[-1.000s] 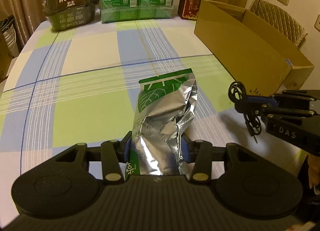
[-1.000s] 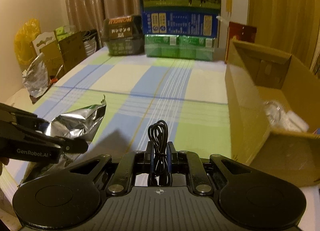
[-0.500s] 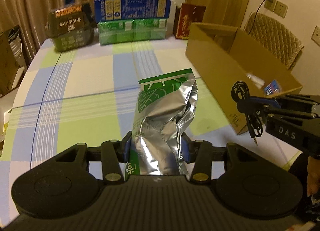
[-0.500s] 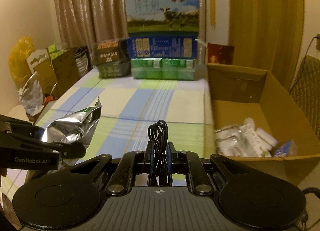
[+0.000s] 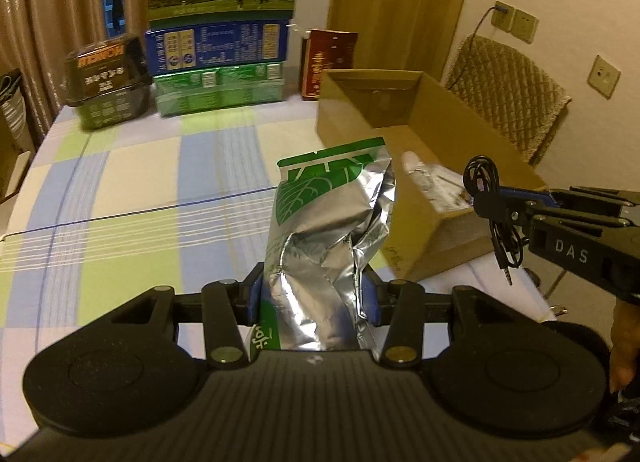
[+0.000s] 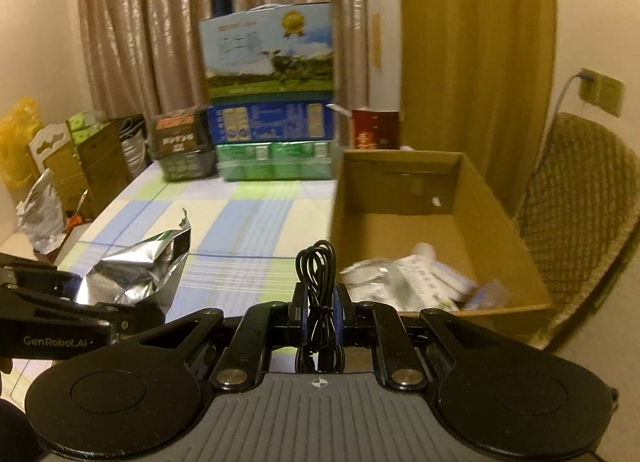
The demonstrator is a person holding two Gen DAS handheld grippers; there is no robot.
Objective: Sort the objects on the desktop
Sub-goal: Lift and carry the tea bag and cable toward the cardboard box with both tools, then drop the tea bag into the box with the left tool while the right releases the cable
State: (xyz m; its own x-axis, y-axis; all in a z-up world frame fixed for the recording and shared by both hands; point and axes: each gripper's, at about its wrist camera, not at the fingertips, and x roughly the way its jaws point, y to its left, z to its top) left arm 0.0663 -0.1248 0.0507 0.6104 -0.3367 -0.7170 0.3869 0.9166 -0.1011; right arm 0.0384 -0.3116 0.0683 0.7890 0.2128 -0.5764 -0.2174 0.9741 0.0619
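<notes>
Foil snack bag (image 5: 328,238), silver with a green printed top, stands upright clamped between the blue-padded fingers of the left gripper (image 5: 312,294), lifted clear of the checked tablecloth (image 5: 132,182). Beside it, the right gripper (image 6: 320,314) is clenched on a coiled black audio cable (image 6: 318,282), whose plug dangles free below the fingers in the left wrist view. Just ahead and to the right sits an open cardboard box (image 6: 500,206) on the table, holding white packets and other small items too blurred to name. At the far edge of the table stand stacked milk cartons (image 5: 220,58), a dark noodle tub (image 5: 106,86) and a red box (image 5: 328,62). A quilted chair (image 6: 576,230) waits behind the cardboard box.
</notes>
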